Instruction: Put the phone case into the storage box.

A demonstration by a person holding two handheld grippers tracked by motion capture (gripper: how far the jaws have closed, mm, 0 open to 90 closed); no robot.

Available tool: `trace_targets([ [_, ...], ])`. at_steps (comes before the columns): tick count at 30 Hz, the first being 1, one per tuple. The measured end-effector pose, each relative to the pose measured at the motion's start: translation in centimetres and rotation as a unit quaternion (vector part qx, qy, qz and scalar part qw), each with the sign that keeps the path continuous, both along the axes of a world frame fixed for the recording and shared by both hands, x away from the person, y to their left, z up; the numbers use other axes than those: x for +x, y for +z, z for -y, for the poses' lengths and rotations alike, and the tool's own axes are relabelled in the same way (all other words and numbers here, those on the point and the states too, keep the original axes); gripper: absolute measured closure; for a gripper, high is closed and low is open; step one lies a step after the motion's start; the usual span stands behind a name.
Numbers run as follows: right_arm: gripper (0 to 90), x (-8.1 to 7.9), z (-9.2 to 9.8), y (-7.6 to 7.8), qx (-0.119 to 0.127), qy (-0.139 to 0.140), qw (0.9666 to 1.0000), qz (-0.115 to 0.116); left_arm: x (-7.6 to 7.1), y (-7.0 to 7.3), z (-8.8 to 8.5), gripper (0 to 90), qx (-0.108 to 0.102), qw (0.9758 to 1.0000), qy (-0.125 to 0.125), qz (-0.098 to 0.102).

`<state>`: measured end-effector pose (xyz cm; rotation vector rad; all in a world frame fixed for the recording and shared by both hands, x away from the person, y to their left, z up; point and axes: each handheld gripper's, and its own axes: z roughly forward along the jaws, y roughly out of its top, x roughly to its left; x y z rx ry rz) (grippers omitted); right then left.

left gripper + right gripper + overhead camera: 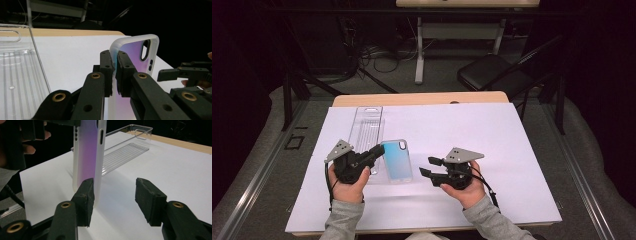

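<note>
A phone case with a blue-to-purple back and frosted white rim sits on the white sheet. My left gripper is shut on its rim. In the left gripper view the two pads clamp the case's curved edge, near my left gripper. The case stands raised on its edge in the right gripper view, just beyond the left pad. My right gripper is open with nothing pressed between its pads. In the high view the right gripper points left, a little apart from the case.
A clear plastic tray lies flat behind the case, at the sheet's back left; it is also in the left gripper view and the right gripper view. A wooden table edge borders the sheet. A folding chair stands beyond.
</note>
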<state>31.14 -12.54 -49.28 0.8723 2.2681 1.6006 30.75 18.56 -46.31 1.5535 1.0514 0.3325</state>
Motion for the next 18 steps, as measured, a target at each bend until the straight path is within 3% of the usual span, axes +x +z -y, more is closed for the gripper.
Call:
trace_targets([
  [5,55.3,0.3,0.1,-0.1,-0.015,0.003,0.9998,-0.012,0.9,0.4,-0.6,85.0,0.0,0.9999,0.006,0.009],
  [10,56.5,0.7,0.7,0.0,-0.003,-0.003,0.9999,-0.01,2.3,0.9,-1.3,84.9,-0.001,0.9999,0.007,0.008],
  [13,52.0,0.9,1.1,0.1,-0.006,-0.008,0.9999,-0.01,3.1,1.4,-1.7,84.9,0.006,0.9998,0.009,0.016],
  [18,47.2,1.0,1.6,0.3,-0.014,-0.019,0.9997,0.004,4.7,2.6,-2.5,84.9,-0.001,0.9998,0.012,0.015],
])
